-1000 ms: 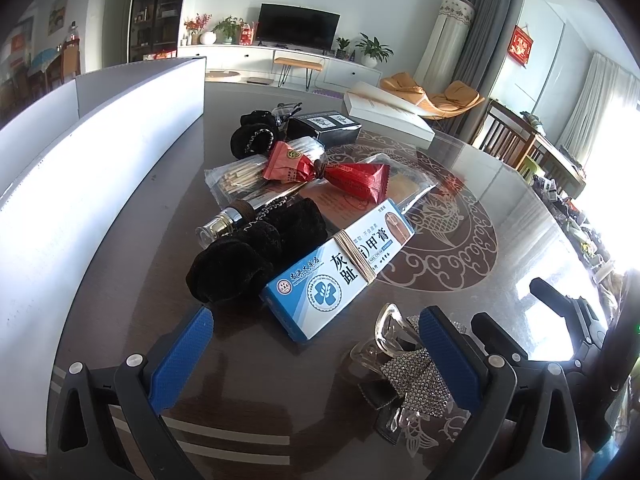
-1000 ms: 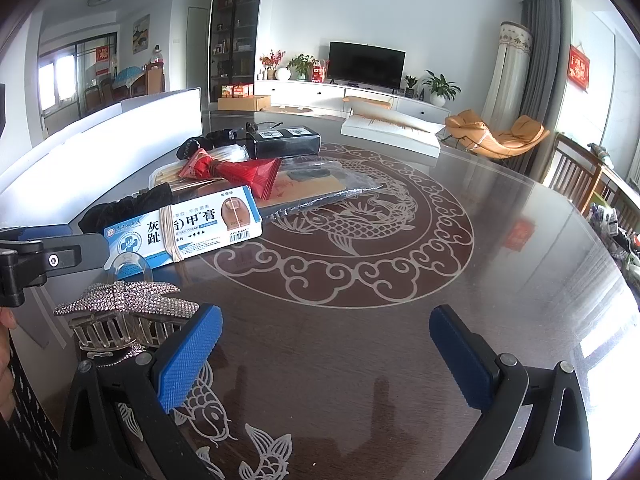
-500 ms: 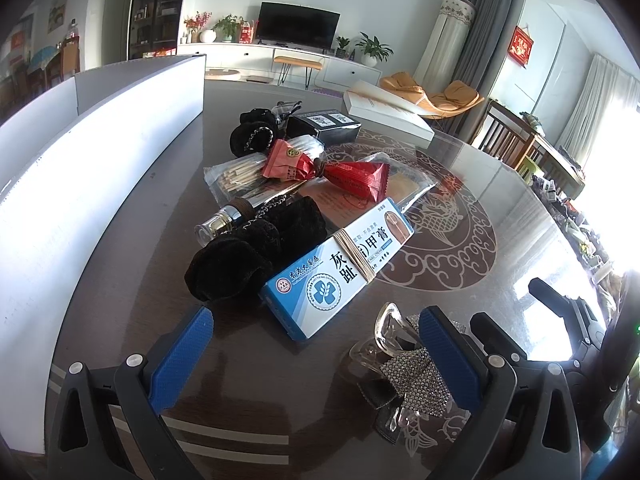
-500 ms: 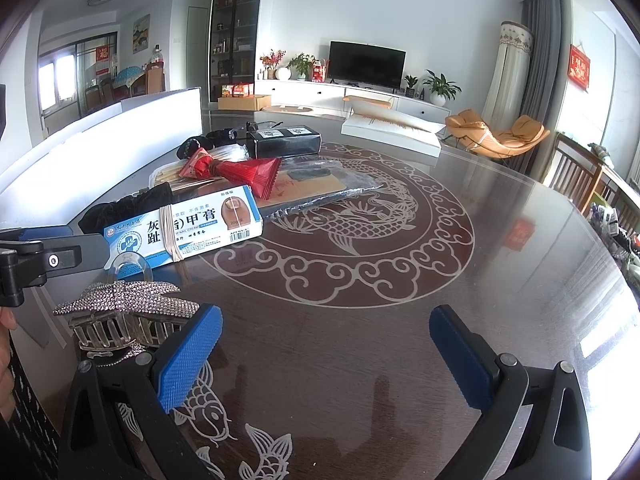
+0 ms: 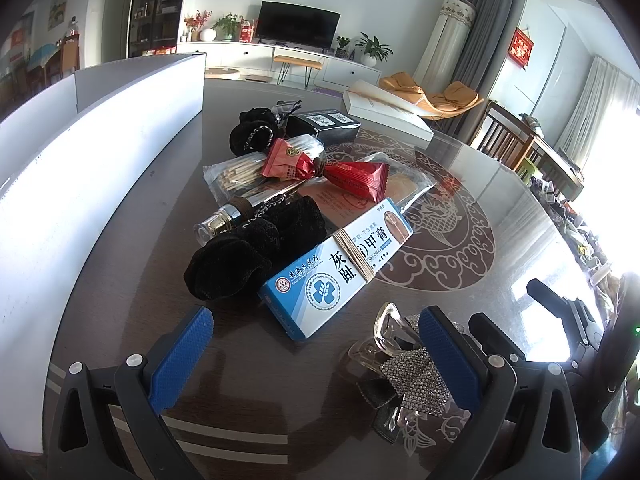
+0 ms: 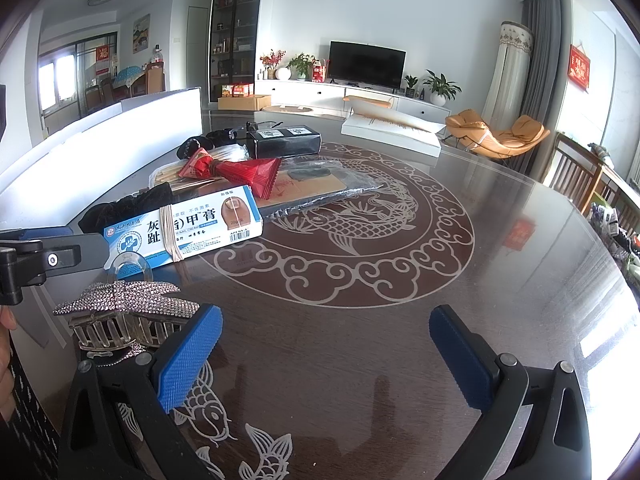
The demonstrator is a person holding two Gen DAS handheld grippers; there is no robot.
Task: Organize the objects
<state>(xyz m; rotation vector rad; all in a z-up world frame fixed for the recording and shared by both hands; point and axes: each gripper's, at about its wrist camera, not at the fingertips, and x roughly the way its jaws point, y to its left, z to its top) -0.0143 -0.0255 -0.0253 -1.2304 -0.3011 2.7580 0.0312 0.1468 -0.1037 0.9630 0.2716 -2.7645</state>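
- Left gripper, bottom of frame: fingers spread, nothing between them.
- Right gripper, bottom of frame: spread, empty.
- Rhinestone hair clip, lower left, beside the right gripper's left finger.
- Blue box, centre; black scrunchie touching it, left.
- Red packet, above centre.

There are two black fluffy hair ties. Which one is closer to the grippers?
The black scrunchie leaning against the blue-and-white box. The other scrunchie lies farther back, beside the black box.
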